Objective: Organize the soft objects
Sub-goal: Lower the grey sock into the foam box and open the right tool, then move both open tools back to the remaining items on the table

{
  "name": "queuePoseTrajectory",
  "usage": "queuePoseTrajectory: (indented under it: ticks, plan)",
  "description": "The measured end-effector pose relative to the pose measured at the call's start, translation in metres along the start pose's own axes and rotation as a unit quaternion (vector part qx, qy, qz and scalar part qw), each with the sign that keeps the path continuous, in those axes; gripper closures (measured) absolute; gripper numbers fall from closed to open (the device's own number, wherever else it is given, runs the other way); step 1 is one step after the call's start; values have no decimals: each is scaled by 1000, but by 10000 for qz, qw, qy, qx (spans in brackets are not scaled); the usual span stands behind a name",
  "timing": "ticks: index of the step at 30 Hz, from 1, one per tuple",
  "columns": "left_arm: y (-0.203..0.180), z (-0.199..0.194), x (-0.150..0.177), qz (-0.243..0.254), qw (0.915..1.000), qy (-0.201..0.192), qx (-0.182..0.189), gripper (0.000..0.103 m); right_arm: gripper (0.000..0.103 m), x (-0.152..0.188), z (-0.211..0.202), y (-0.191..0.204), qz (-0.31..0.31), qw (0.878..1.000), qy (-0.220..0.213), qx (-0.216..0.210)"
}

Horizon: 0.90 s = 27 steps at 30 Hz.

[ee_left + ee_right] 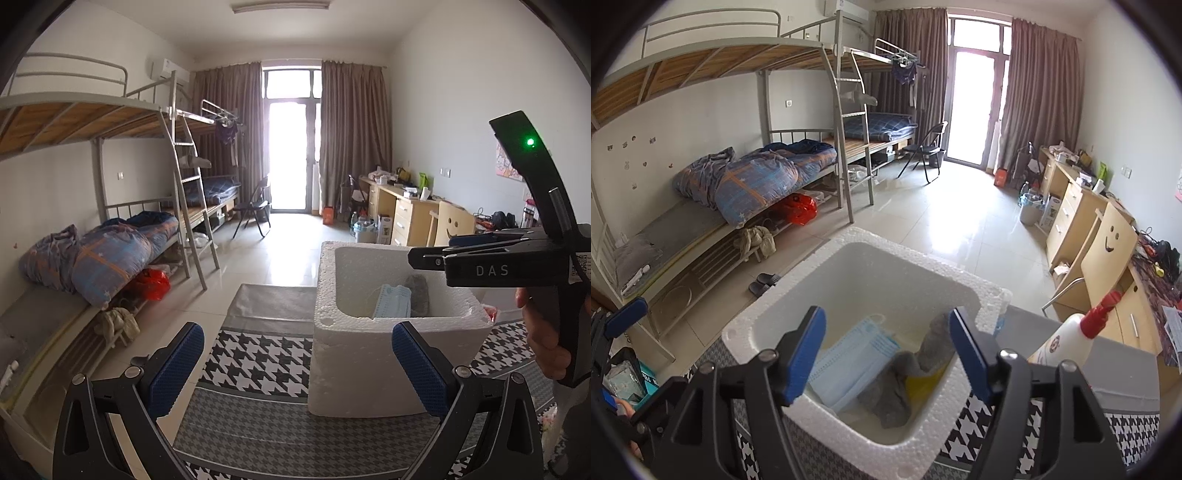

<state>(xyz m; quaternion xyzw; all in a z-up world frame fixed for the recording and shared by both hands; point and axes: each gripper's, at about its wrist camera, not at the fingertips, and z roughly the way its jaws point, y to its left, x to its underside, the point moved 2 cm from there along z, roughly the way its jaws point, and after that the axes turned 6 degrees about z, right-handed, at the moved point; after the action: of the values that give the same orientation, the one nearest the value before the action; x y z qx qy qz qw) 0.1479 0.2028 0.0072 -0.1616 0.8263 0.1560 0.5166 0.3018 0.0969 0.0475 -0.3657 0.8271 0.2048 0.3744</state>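
A white foam box [373,369] [849,258] stands on a houndstooth cloth [258,354]. Inside lie a stack of blue face masks [853,358] [393,301], a grey cloth [905,380] [417,291] and something yellow [923,380] beneath it. My right gripper [888,350] is open and empty just above the box's near part; it also shows from the side in the left wrist view [424,256]. My left gripper [297,363] is open and empty, level with the box's near-left side.
A white bottle with a red cap [1067,332] stands right of the box. A pack of masks [628,380] lies at far left. Bunk beds [110,236] line the left wall, desks [406,210] and a wooden chair [1104,251] the right.
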Motion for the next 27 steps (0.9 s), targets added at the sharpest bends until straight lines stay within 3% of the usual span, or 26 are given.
queuePoseTrajectory:
  ticks: [9,12,27]
  plan:
    - [-4,-7,-3,-62,10000,22,40,1,28,4,-20,-3,36,9999,-110,8]
    - [-9,-12,-4,-60,10000,-23,66,1,22,7,-29,-3,-14,9997,-220,75]
    - [-31,-46,-13,21,9991,-358,231,1,21,23,-80,-11,68,9982,-587,35]
